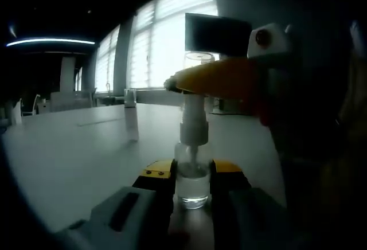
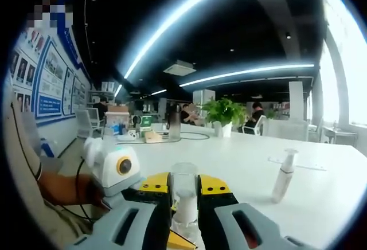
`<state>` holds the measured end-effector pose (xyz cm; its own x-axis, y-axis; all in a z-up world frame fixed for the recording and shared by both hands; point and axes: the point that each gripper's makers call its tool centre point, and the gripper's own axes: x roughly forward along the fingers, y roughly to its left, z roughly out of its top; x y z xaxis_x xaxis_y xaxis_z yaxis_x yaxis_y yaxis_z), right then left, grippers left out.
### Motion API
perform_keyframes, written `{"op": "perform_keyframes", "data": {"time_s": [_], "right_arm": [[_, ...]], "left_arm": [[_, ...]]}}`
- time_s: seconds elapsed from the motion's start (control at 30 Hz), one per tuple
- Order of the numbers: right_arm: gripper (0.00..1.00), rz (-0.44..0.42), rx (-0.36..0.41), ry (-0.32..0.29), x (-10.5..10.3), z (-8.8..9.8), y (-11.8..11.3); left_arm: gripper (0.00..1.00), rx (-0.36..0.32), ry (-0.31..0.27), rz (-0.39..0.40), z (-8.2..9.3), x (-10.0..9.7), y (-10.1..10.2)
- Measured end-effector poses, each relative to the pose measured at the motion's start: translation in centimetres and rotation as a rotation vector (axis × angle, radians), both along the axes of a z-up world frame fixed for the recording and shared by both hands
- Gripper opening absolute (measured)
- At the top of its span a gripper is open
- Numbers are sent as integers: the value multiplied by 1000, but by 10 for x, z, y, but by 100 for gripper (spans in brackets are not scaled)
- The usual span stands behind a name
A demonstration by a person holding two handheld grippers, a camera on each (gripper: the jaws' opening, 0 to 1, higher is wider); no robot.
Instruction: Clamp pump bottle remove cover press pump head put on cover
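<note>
A clear pump bottle (image 1: 192,182) stands upright on the white table (image 1: 74,158), and my left gripper (image 1: 192,176) is shut on its lower body. Its white pump neck (image 1: 194,125) rises above the jaws. From the right, the right gripper's yellow finger (image 1: 223,79) crosses the top of the pump, and the clear cover (image 1: 199,59) sticks up above it. In the right gripper view, my right gripper (image 2: 184,188) is shut on that clear cover (image 2: 184,181), with the white pump (image 2: 183,205) just beneath. Whether the cover is seated I cannot tell.
A second small pump bottle (image 1: 131,119) (image 2: 285,176) stands farther out on the table. The left gripper's white body (image 2: 117,167) and a person's arm (image 2: 57,190) sit at the left. A potted plant (image 2: 223,112), seated people and chairs are far behind.
</note>
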<state>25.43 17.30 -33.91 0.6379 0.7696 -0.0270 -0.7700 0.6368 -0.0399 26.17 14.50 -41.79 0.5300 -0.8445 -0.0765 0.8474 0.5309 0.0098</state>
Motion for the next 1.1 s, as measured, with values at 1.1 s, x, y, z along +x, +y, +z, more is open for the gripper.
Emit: {"op": "perform_keyframes", "data": {"time_s": [1.1], "right_arm": [[12,-71,61,-69,1,36,-30]], "left_arm": [[15,-1,2,-4,0,-1,-1]]}}
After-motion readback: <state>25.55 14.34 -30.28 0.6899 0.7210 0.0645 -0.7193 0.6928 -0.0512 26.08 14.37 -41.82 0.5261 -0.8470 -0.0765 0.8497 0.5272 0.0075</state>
